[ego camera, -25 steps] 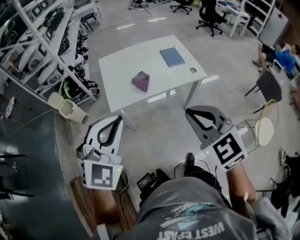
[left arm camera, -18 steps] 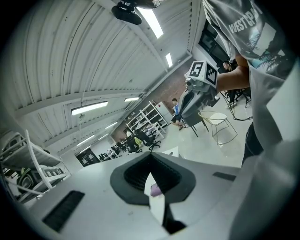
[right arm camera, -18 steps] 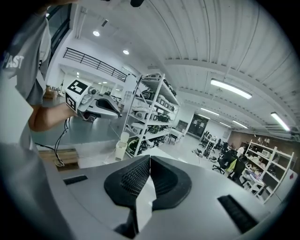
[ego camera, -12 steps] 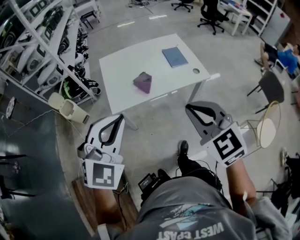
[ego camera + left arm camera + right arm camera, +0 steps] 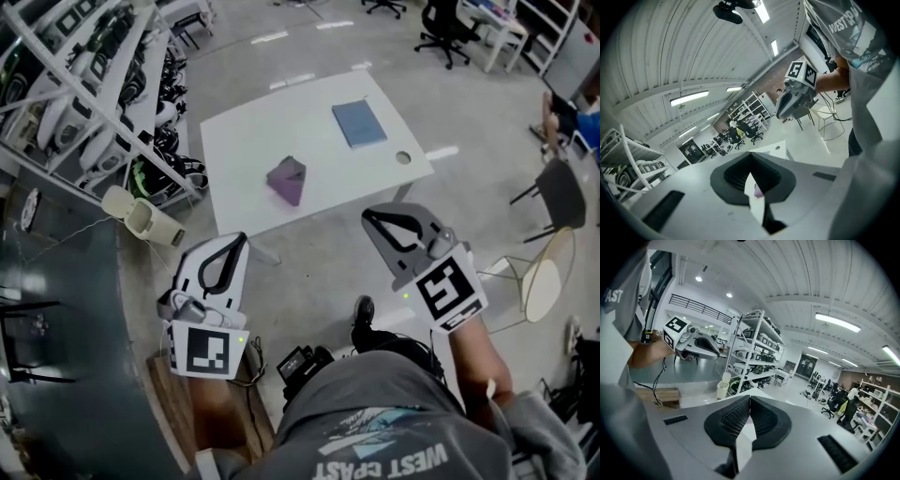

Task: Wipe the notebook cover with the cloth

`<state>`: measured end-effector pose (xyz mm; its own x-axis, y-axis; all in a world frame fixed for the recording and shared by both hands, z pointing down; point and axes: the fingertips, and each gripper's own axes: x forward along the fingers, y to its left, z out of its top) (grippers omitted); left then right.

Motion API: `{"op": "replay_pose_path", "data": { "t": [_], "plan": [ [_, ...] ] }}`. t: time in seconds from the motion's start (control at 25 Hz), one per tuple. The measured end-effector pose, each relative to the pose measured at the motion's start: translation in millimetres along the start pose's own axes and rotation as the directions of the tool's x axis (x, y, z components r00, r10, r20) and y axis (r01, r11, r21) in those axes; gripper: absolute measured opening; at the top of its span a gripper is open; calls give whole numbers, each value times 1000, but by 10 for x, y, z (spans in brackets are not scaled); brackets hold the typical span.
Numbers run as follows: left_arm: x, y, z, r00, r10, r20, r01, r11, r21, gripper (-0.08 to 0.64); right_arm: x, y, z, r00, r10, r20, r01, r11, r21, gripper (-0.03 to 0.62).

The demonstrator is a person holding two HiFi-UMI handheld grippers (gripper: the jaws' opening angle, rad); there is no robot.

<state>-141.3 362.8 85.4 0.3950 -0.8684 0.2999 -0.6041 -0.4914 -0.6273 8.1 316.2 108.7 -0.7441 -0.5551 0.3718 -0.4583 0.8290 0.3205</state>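
Observation:
A blue notebook (image 5: 359, 123) lies flat near the far right end of a white table (image 5: 244, 150) ahead of me. A crumpled purple cloth (image 5: 287, 178) sits near the table's front edge, apart from the notebook. Both grippers hang short of the table, over the floor. My left gripper (image 5: 232, 238) is white, shut and empty. The grey right gripper (image 5: 367, 215) is shut and empty too. In the left gripper view, a bit of the cloth (image 5: 758, 190) shows through the gap behind the closed tips (image 5: 750, 154), and the right gripper (image 5: 794, 96) appears beyond.
Tall shelving racks (image 5: 84, 84) line the left side, with a pale bin (image 5: 141, 217) on the floor by the table's near left corner. A dark chair (image 5: 562, 192) and a wire-frame stool (image 5: 548, 272) stand at the right. A wooden board (image 5: 173, 394) lies by my feet.
The table has drawn nearer and slid lower in the head view as the person walks toward it. Both grippers stay shut and keep their places.

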Motion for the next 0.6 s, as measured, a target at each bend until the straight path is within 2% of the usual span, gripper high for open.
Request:
{"op": "replay_pose_path", "data": {
  "t": [0.32,0.6],
  "plan": [
    [691,131,219,999,29,-42,-29,1000,-1,0,231,-639,-182,997,71,23,-71,998,-3,31],
    [1006,213,236,996,48,-78,-48,999,0,0,415,-939,-280,994,102,42,-103,995,2,31]
  ]
}}
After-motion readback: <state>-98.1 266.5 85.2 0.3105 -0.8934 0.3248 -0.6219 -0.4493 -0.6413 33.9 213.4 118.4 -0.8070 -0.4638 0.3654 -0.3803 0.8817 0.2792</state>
